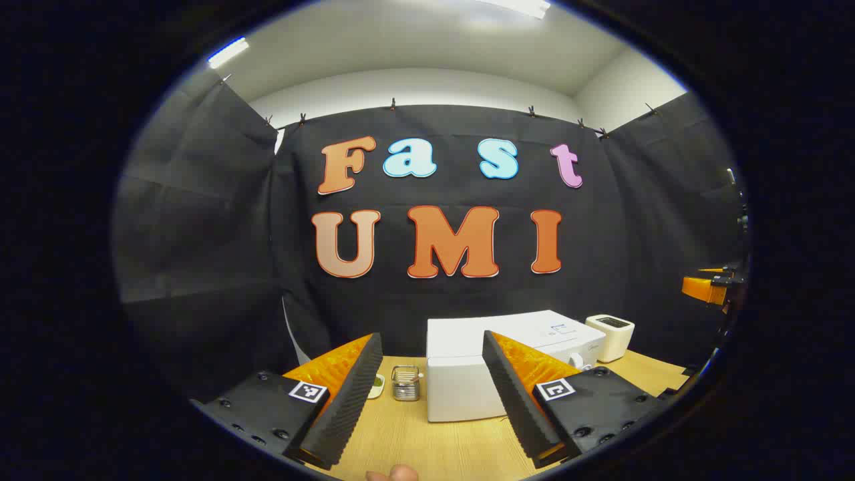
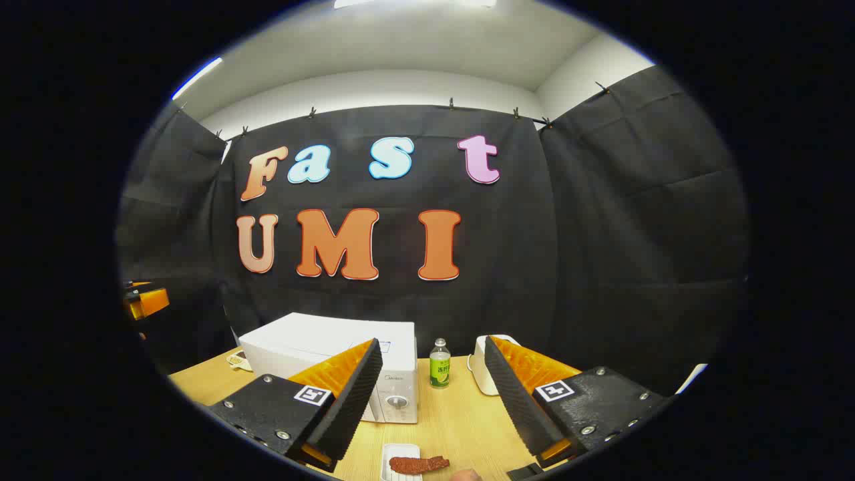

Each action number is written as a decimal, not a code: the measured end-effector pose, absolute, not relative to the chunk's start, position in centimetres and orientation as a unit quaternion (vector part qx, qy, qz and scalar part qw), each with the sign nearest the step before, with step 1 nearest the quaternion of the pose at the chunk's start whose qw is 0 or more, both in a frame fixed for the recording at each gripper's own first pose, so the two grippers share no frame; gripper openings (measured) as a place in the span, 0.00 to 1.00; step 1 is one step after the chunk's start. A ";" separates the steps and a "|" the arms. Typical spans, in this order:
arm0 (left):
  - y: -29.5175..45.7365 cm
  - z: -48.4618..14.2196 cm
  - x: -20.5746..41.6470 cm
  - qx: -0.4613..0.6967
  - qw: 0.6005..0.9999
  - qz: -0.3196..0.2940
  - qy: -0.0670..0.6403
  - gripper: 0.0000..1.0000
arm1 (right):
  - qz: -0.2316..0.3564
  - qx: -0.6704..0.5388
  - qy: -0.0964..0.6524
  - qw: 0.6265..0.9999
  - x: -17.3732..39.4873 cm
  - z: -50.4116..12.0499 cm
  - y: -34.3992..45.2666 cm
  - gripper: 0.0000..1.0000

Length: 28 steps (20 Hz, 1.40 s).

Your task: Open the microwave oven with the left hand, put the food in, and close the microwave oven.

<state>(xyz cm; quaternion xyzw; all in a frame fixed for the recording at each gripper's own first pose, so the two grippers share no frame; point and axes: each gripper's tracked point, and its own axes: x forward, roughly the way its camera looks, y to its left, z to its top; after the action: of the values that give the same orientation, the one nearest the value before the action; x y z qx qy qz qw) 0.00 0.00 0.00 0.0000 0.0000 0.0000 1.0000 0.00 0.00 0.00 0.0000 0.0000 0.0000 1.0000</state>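
A white microwave oven (image 1: pixel 467 374) stands on the wooden table (image 1: pixel 414 441), its door closed. In the right gripper view the microwave oven (image 2: pixel 320 354) sits at the left, with its knobs facing me. A small white tray (image 2: pixel 399 461) holding a reddish-brown piece of food (image 2: pixel 417 464) lies on the table near the front edge. My left gripper (image 1: pixel 434 387) is open, raised above the table in front of the microwave. My right gripper (image 2: pixel 434 394) is open too, hovering above the tray with nothing between its fingers.
A white toaster (image 1: pixel 611 336) stands right of the microwave, also seen as the toaster (image 2: pixel 482 371). A green-labelled bottle (image 2: pixel 439 364) stands between them. A metal wire holder (image 1: pixel 405 383) and a small dish (image 1: pixel 376 385) sit left of the microwave. The other gripper (image 1: pixel 708 287) shows at the right edge.
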 end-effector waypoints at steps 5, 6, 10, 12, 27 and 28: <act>-1.0 0.1 0.2 -0.002 1.000 -0.005 0.001 0.98 | -0.012 -0.003 0.008 1.000 0.2 -0.9 -1.5 1.00; -0.9 0.2 0.3 -0.003 1.000 -0.003 0.000 0.98 | -0.010 -0.003 0.008 1.000 0.2 -0.8 -1.6 0.95; -0.6 0.9 0.4 0.003 1.000 0.006 -0.009 0.94 | -0.008 -0.012 0.001 1.000 -0.1 -0.4 -1.4 0.95; -0.7 1.0 0.3 0.002 1.000 0.006 -0.011 0.94 | -0.004 -0.015 -0.001 1.000 -0.1 -0.3 -1.0 0.95; -9.3 -6.5 2.8 0.010 1.000 -0.028 0.011 0.94 | -0.008 -0.002 0.007 1.000 0.2 -1.8 -1.6 0.96; -10.9 -7.7 3.2 0.004 0.999 -0.038 0.017 0.94 | -0.011 -0.003 0.007 1.000 0.2 -1.9 -1.9 0.95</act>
<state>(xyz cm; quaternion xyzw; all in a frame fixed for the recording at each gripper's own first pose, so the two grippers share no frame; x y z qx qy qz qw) 3.22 -10.91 -7.72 0.0042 0.0167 -0.0377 0.9991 0.23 -1.88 -1.92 -0.0032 0.0070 -0.0107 0.9999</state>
